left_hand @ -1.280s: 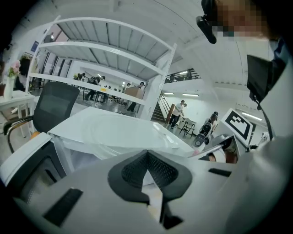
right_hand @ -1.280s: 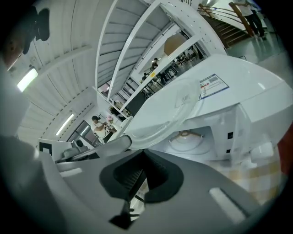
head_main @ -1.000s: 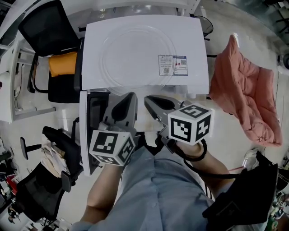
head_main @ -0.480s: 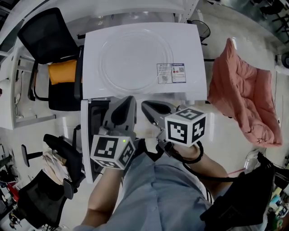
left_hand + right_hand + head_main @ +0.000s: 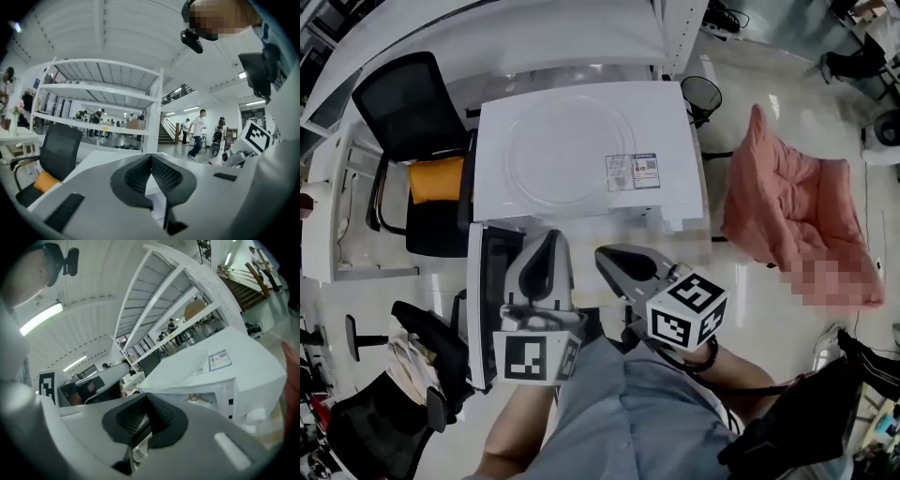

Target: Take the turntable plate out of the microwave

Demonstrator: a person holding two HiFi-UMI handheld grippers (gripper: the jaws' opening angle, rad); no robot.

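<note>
Turntable plate [image 5: 572,153] lies atop the microwave [image 5: 677,117], its door [image 5: 478,300] open

1 microwave [image 5: 677,114], 1 turntable plate [image 5: 546,159], 2 grippers [image 5: 546,242] [image 5: 607,257], 1 pink blanket [image 5: 780,208]

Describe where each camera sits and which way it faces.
Head view: on the person's head, looking steeply down at the microwave, left tool, right tool and forearms.
Left gripper view: on the left tool, facing roughly level towards a white rack; shut jaws show.
Right gripper view: on the right tool, facing the microwave's open front; shut jaws show.
Shared: microwave label, head and right gripper views.
</note>
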